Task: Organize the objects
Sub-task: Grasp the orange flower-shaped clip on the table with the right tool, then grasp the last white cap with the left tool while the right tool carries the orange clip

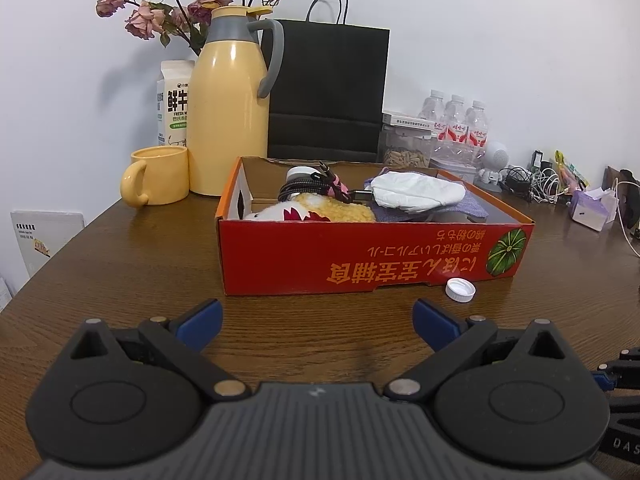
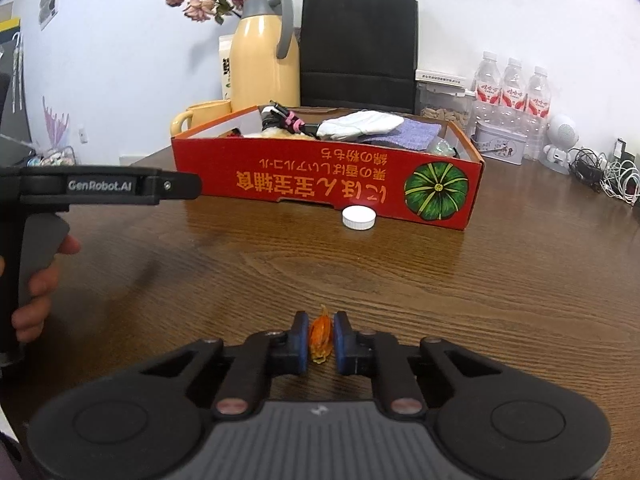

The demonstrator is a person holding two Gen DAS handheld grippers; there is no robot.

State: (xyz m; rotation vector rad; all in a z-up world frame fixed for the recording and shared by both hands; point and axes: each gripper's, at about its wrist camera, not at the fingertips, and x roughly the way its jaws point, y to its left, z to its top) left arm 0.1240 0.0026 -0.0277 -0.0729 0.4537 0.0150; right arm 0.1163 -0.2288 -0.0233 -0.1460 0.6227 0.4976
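We're pinching a small orange dried flower [image 2: 320,338] in the right gripper [image 2: 320,340], left gripper [image 1: 317,322] spread empty, facing the red box [image 1: 372,256] mid-surface.

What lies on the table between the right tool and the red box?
A white bottle cap lies just before the red box; otherwise bare wood beyond the right tool, per the right wrist view.

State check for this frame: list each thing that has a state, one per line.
left gripper: open, empty
right gripper: shut on orange dried flower
red cardboard box: open-topped, holding items
white bottle cap: loose on table, beside the box
yellow thermos: upright, lid on
yellow mug: upright
black paper bag: standing
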